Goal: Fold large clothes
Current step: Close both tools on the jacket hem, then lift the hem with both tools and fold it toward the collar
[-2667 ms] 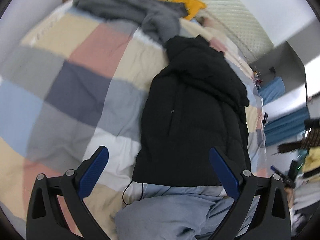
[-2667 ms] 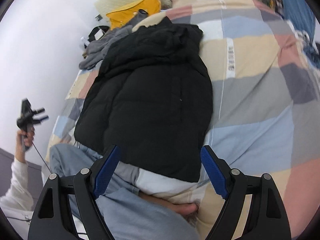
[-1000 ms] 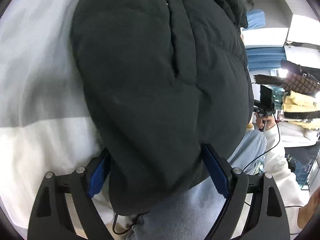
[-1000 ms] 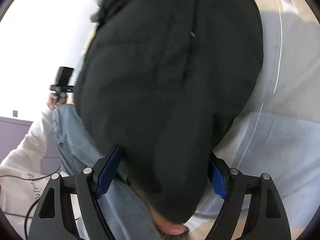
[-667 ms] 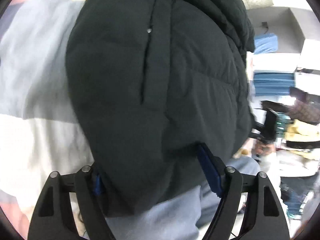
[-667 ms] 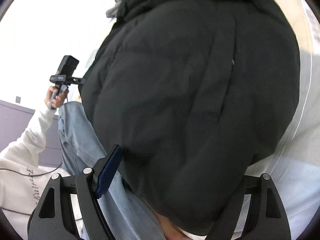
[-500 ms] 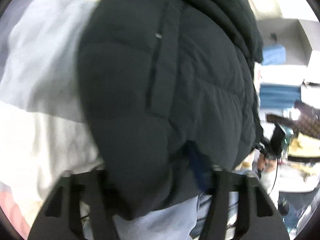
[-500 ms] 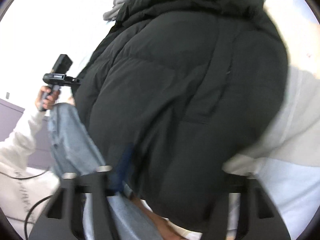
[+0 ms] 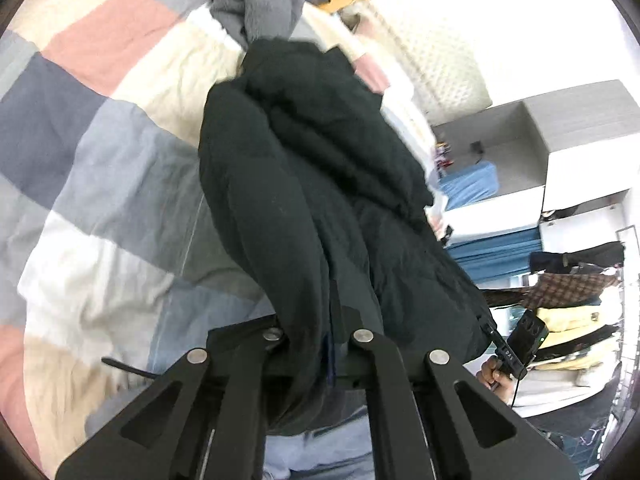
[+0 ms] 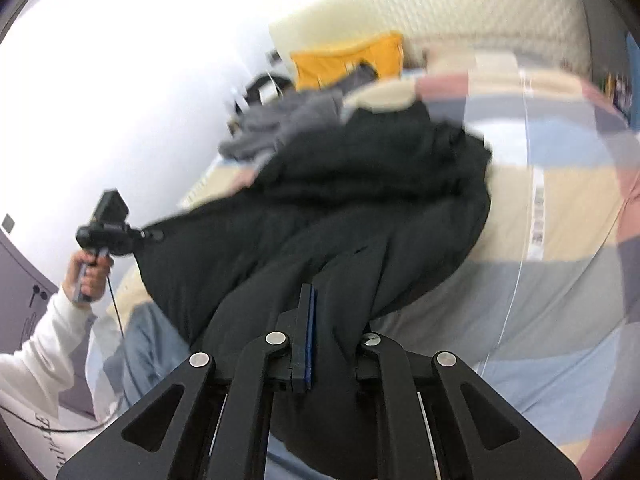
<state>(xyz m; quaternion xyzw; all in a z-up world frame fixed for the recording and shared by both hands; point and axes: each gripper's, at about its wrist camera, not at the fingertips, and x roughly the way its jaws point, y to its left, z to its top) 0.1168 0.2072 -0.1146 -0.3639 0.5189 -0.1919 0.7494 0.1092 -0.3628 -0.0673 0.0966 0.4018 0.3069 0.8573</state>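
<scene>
A black puffer jacket (image 9: 320, 184) lies lengthwise on a checked quilt (image 9: 100, 168), its hood end far from me. My left gripper (image 9: 320, 340) is shut on the jacket's near hem and lifts it off the bed. My right gripper (image 10: 316, 320) is shut on the other corner of the same hem; the jacket (image 10: 360, 208) sags between the two. The right gripper also shows in the left wrist view (image 9: 516, 348), and the left gripper in the right wrist view (image 10: 108, 232). The pads are mostly buried in fabric.
A grey fleece garment (image 9: 256, 4) and a yellow cushion (image 10: 352, 60) lie at the head of the bed, beyond the jacket. Light blue jeans (image 9: 320, 448) are under the grippers. A clothes rack (image 9: 576, 280) stands to the right of the bed.
Both grippers closed on the jacket's near hem, one at each corner, and raised it. The view pulled back and up, so the bed and room show again.
</scene>
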